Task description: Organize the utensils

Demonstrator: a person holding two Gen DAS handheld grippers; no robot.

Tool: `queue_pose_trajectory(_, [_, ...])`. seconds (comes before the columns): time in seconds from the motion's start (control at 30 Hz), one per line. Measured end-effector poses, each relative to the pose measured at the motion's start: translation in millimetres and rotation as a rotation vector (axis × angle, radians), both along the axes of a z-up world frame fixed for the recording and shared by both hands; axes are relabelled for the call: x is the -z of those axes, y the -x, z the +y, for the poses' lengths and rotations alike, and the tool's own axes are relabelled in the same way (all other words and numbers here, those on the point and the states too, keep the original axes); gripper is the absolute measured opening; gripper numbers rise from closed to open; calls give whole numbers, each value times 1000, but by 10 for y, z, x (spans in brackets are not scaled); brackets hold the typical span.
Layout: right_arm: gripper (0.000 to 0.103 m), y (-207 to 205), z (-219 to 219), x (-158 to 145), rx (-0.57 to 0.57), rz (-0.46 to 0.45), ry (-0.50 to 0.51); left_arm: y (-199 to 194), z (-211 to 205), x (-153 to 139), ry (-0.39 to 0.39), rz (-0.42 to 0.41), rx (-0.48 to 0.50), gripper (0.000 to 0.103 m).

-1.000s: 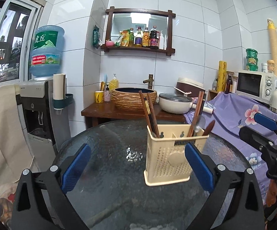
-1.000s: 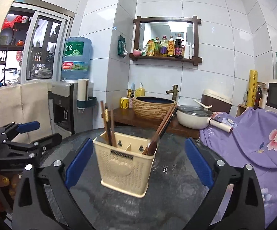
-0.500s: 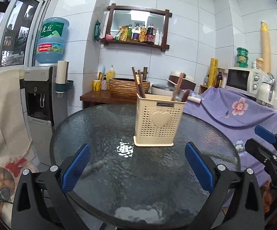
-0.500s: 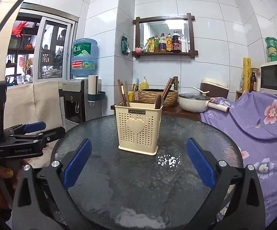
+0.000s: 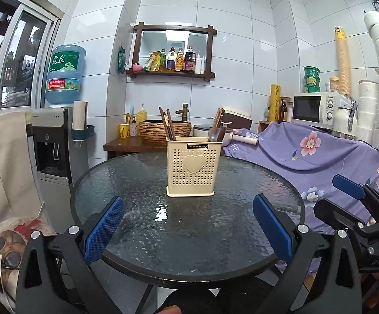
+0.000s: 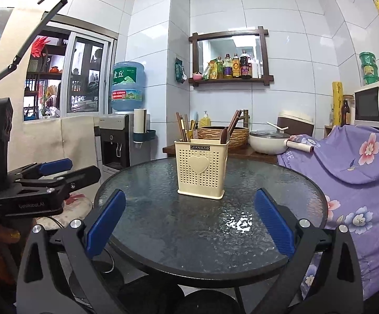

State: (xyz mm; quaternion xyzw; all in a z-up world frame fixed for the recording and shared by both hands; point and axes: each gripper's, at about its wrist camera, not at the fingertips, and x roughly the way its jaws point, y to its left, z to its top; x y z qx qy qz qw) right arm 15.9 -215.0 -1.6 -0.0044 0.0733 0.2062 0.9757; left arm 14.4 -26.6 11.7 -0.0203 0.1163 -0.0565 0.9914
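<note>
A cream perforated utensil holder (image 5: 191, 167) (image 6: 202, 168) with a heart on its front stands upright on the round dark glass table (image 5: 142, 183) (image 6: 147, 183). Brown chopsticks (image 5: 166, 124) (image 6: 182, 127) stick up from its left side. More chopsticks and a spoon (image 5: 215, 130) (image 6: 226, 133) lean out of its right side. My left gripper (image 5: 189, 226) is open over the table's near edge, well short of the holder, with nothing between its blue pads. My right gripper (image 6: 189, 223) is open too, equally far back and empty.
A water dispenser (image 5: 55, 141) stands left of the table. Behind the table sits a wooden counter with a woven basin (image 5: 163, 129) and a white pot (image 6: 266, 141). A purple floral cloth (image 5: 320, 151) covers furniture at the right, with a microwave (image 5: 312, 108) above it.
Both grippers have drawn back and risen away from the holder, which now looks smaller and farther off. More of the table's near rim shows. Both stayed open.
</note>
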Motion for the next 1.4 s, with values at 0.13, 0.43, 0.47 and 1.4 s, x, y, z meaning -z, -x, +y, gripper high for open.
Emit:
queue_pose_trajectory(0.13, [97,49,-32,-60,9,-24,5,3,-16,-23,-2,-4,4,97])
queue_pose_trajectory(0.43, [97,34,-22,-101,8,-12,-3,16,-1,-19,-7,0,-5,97])
queue_pose_trajectory(0.47, [97,29,-20,-102,8,-13,-1,11,11,-18,-1,2,-5,97])
queue_pose_trajectory(1.4, [97,-122,21,-100,1,19,18,-28,38,1,-12,16,-28,97])
